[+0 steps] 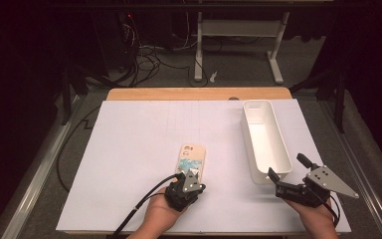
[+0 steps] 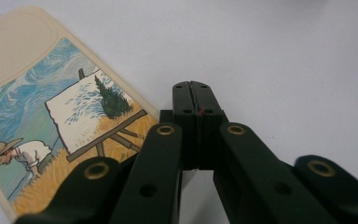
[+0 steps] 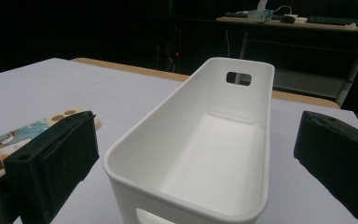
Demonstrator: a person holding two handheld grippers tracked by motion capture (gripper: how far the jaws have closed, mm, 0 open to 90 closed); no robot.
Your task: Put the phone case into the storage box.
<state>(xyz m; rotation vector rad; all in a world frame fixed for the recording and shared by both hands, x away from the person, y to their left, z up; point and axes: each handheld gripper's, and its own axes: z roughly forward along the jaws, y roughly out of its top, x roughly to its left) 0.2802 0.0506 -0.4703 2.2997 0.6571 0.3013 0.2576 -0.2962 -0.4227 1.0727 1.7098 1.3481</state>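
No brand name or readable writing shows on anything here; the one printed surface is the back of the phone case (image 1: 193,158), which carries a cartoon painting scene: a figure in a straw hat bent over in a yellow field, a canvas on a wooden easel with a dark green cypress on it, and swirling blue and white sky above. The case is cream-coloured with rounded corners and a raised camera panel at its far end. It lies flat on the white table cover (image 1: 129,149), near the middle of the near half, just left of the long white bin (image 1: 264,140), which stands empty with a slot handle cut in each end wall. The left gripper (image 1: 193,175) rests at the near end of the case, its jaws pressed together with nothing between them, tips on the cover just beside the case's edge. The right gripper (image 1: 288,172) sits at the near end of the bin, jaws spread wide to either side of it without touching
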